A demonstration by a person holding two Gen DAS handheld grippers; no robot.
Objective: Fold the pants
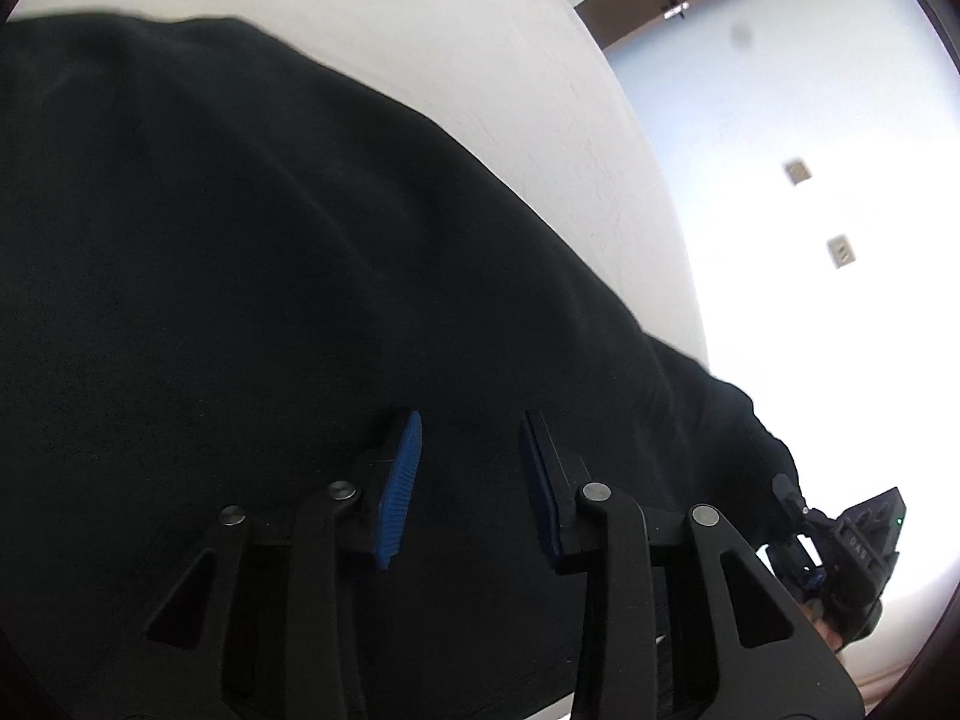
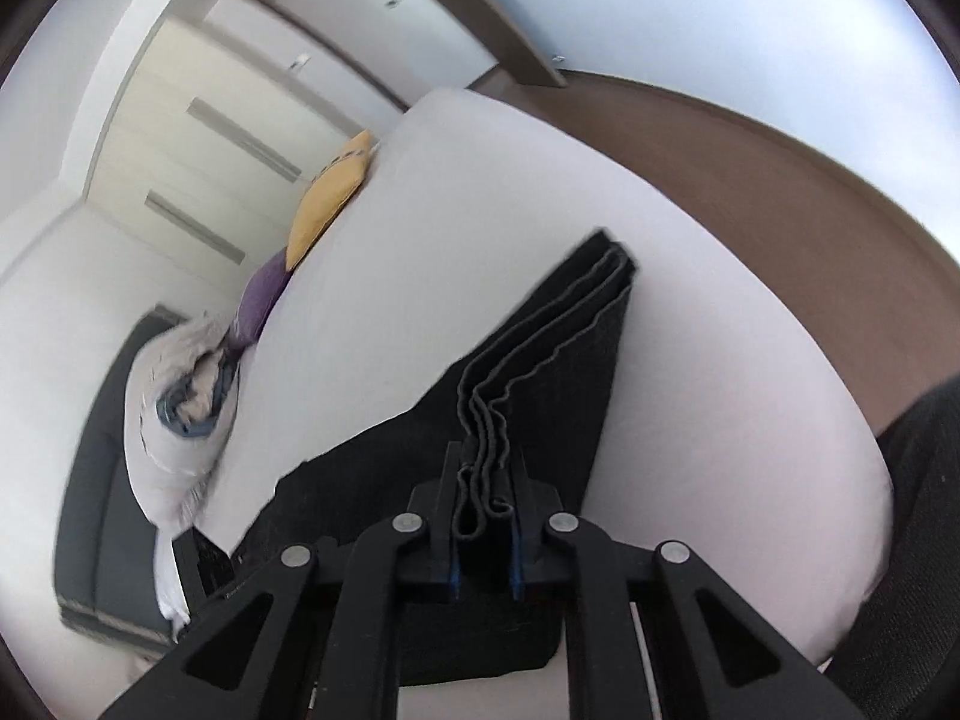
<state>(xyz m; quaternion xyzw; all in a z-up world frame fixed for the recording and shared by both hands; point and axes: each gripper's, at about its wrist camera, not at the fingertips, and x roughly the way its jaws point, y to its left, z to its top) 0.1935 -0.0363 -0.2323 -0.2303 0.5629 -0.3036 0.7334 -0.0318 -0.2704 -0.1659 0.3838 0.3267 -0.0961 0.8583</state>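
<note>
Currently, the left gripper (image 1: 471,432) is hovering over the black pants (image 1: 270,300), blue pads (image 1: 401,489) standing partly apart with cloth behind them; contact cannot be told. The right gripper (image 2: 485,468) is pinching one bunched edge of the pants (image 2: 558,324), which are trailing ahead across the white bed (image 2: 720,360). Beyond-left, three pillows (image 2: 327,204) are lying.

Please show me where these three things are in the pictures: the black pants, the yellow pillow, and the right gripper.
black pants (image 2: 540,330), right wrist view, on the stacked folded edges.
yellow pillow (image 2: 327,198), right wrist view, on the middle of its yellow cover.
right gripper (image 2: 485,480), right wrist view, between its fingers, closed on the pants' edge.
</note>
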